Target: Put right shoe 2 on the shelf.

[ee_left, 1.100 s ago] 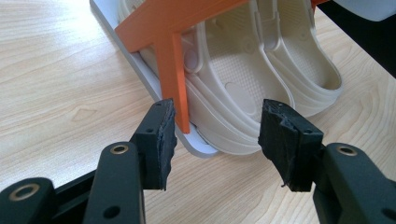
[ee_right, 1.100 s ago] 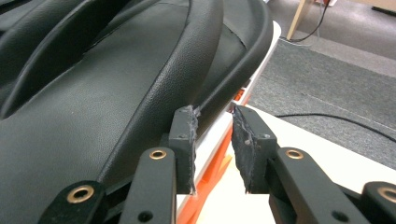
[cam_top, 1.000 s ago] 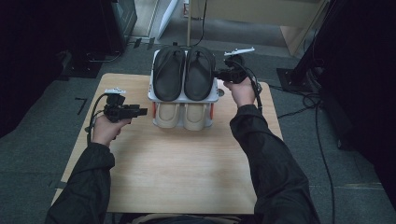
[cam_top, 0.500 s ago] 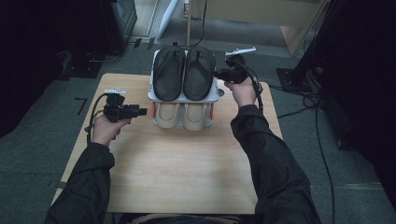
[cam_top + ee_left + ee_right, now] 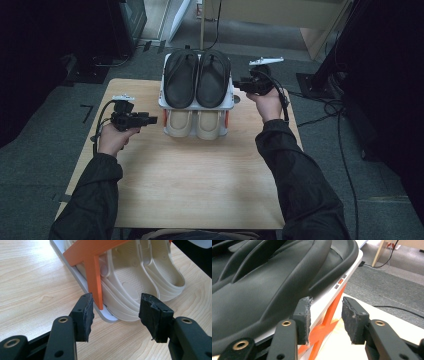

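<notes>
Little is changed since the earlier high-view frames: both hands are kept in place, while the right gripper (image 5: 239, 85), seen earlier closer-set at the rack's edge, has just been opening its jaws. It is now held at the right side of a two-tier shoe rack (image 5: 230, 102), level w/ the upper shelf; in the right gripper view the white shelf edge (image 5: 337, 285) is seen between the spread pads, not pressed, w/ an orange brace (image 5: 329, 315) below. Black sandals (image 5: 197, 77) are laid as a pair on the top tier, soles toward the cam.; cream clogs (image 5: 196, 122) are stored side by side on the lower tier. The rack is stood at the far middle of a light wooden table (image 5: 180, 185). The left gripper (image 5: 152, 120) is held just beside the rack's left side, jaws released & apart, nothing gripped; in its own view an orange strut (image 5: 95, 277) & a cream clog (image 5: 130, 285) are framed beyond the pads.
</notes>
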Available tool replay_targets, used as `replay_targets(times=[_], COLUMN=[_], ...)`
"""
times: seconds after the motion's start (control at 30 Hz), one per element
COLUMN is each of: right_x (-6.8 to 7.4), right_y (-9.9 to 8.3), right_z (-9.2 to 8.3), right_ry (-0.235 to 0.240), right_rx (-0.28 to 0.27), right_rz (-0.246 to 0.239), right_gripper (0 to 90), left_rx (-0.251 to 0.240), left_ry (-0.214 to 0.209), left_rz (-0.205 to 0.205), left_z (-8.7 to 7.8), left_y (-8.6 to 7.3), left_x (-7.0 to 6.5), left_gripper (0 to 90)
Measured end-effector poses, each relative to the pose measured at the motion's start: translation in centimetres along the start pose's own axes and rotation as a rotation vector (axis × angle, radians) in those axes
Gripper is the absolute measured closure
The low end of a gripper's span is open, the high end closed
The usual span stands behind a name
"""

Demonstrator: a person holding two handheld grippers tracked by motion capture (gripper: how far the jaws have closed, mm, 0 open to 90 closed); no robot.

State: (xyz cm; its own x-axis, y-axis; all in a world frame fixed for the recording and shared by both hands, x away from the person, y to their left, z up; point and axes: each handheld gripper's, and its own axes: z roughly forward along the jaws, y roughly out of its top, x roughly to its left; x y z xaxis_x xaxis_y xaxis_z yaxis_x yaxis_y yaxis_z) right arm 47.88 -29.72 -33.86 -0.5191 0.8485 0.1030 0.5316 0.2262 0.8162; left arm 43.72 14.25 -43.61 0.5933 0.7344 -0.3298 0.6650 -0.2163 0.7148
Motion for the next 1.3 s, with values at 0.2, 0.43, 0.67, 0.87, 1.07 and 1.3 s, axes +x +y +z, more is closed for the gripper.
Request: replay_targets(times=[0.2, 0.43, 0.67, 0.87, 1.07, 1.3], right_x=[-0.3, -0.1, 0.0, 0.2, 0.3, 0.5], right_y=[-1.2, -2.6, -4.2, -5.7, -7.6, -9.5], right_z=[-0.5, -0.9, -1.5, -2.1, -2.3, -2.6], right_ry=[0.016, 0.031, 0.055, 0.066, 0.083, 0.090], right_rx=[-0.014, -0.017, -0.015, -0.035, -0.036, -0.020], right_rz=[-0.001, -0.016, -0.027, -0.033, -0.031, -0.046], right_gripper=[53.2, 50.3, 48.3, 46.4, 46.1, 45.9], left_rx=[0.010, 0.010, 0.007, 0.010, 0.011, 0.019], left_ry=[0.001, -0.004, -0.008, -0.007, -0.011, -0.024], left_rz=[0.006, 0.011, 0.018, 0.033, 0.054, 0.071], left_z=[0.1, 0.2, 0.3, 0.5, 0.5, 0.7], left_y=[0.0, -0.1, -0.2, -0.3, -0.8, -1.1], left_x=[-0.1, -0.3, -0.6, -1.0, -1.6, -2.4], left_gripper=[44.4, 43.8, 43.6, 43.1, 42.4, 41.3])
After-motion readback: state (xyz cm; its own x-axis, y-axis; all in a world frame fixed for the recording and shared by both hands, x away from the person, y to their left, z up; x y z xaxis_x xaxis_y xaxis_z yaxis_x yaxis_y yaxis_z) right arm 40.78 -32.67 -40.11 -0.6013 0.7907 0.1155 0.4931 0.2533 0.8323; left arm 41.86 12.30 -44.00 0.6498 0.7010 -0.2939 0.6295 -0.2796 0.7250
